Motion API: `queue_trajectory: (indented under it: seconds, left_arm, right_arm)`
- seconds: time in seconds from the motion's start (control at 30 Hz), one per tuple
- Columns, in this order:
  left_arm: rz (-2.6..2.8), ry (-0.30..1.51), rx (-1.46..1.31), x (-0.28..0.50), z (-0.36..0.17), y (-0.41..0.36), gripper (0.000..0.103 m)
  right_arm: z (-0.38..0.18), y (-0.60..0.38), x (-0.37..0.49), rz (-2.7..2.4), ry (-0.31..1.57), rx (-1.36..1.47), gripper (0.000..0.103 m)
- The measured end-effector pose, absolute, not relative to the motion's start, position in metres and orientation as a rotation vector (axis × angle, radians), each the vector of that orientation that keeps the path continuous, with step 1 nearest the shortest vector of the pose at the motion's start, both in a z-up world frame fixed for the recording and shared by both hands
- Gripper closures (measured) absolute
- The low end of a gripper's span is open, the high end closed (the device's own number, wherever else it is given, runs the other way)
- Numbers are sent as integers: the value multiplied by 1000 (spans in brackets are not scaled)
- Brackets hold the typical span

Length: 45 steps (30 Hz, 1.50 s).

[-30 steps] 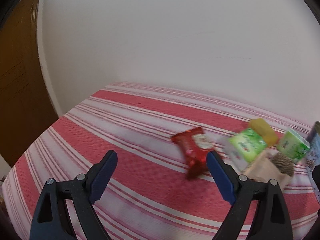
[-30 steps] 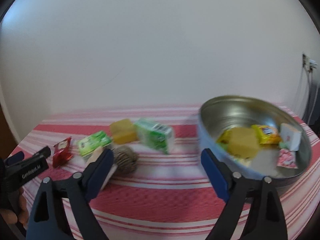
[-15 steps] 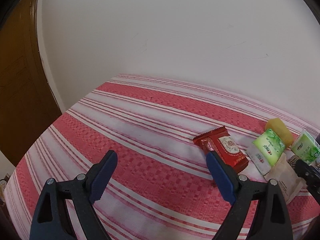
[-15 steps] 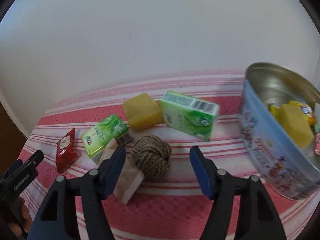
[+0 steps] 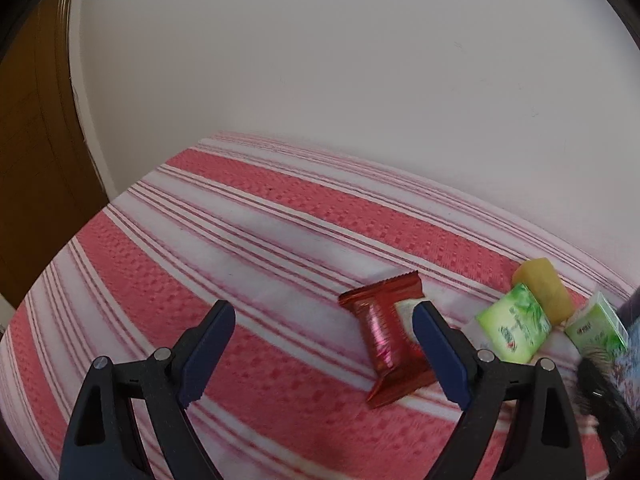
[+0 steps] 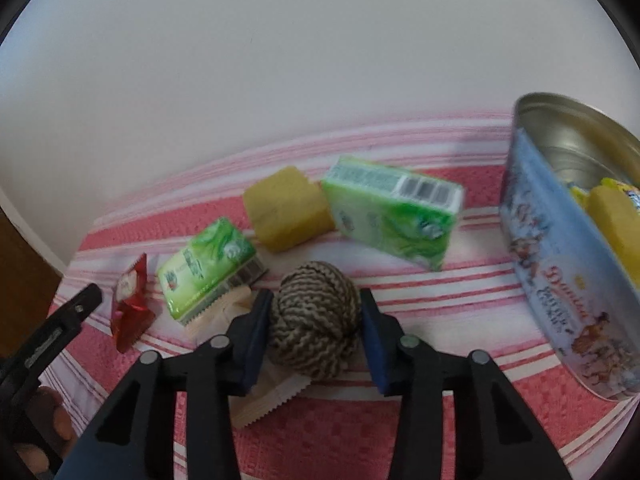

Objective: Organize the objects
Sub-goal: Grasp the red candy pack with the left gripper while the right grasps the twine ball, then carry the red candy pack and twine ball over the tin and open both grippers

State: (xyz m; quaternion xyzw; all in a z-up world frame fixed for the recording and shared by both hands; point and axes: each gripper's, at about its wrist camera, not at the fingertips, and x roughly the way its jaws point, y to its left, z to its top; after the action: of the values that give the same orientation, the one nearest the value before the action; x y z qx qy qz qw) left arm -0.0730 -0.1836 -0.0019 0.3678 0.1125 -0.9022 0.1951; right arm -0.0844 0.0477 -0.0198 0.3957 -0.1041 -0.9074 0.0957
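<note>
My right gripper (image 6: 316, 312) has its two blue pads against both sides of a brown-and-beige twine ball (image 6: 314, 330) that rests on the striped cloth. Behind it lie a yellow sponge block (image 6: 286, 208), a large green tissue pack (image 6: 390, 210), a small green tissue pack (image 6: 208, 264), a beige sachet (image 6: 264, 394) and a red snack packet (image 6: 130, 306). My left gripper (image 5: 324, 338) is open and empty; its right pad overlaps the red snack packet (image 5: 386, 338) in the view.
A round metal tin (image 6: 568, 248) with a blue printed wall stands at the right and holds yellow items. A white wall runs behind the table. A brown door (image 5: 32, 140) is at the far left. The red-and-white striped cloth (image 5: 248, 240) stretches left.
My right gripper moved forward and down and narrowed from wide open onto the twine ball. My left gripper shifted, so the red packet now sits nearer, by its right pad.
</note>
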Motion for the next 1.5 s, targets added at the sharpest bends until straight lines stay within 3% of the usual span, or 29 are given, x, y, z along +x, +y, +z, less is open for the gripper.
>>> queue_trajectory:
  seconds: [0.2, 0.47, 0.53, 0.57, 0.6, 0.67, 0.83, 1.13, 1.5]
  left_arm:
    - [-2480, 326, 1132, -100, -18, -170, 11]
    - [-2459, 315, 1181, -108, -32, -166, 14]
    - [-2477, 314, 1169, -105, -31, -165, 28]
    - [-2487, 311, 1158, -104, -30, -165, 46]
    - [-2492, 305, 1151, -101, -29, -165, 57]
    - [-2515, 332, 1144, -98, -29, -166, 59]
    - [-2549, 364, 1029, -83, -18, -163, 60]
    - [-2647, 208, 791, -56, 4, -143, 60]
    - [-2762, 279, 684, -33, 13, -127, 60]
  right_arm:
    - [8, 57, -59, -2855, -220, 911, 60]
    - [17, 67, -50, -2857, -179, 853, 60]
    - [19, 67, -50, -2857, -183, 853, 60]
    - [19, 67, -50, -2858, -183, 853, 60]
    - [19, 67, -50, -2859, -185, 852, 60]
    - [18, 67, -50, -2861, -189, 847, 60]
    - [21, 60, -48, -2890, -157, 792, 60]
    - [31, 46, -24, -2970, -5, 587, 60]
    - [41, 63, -2, -3007, 29, 495, 60]
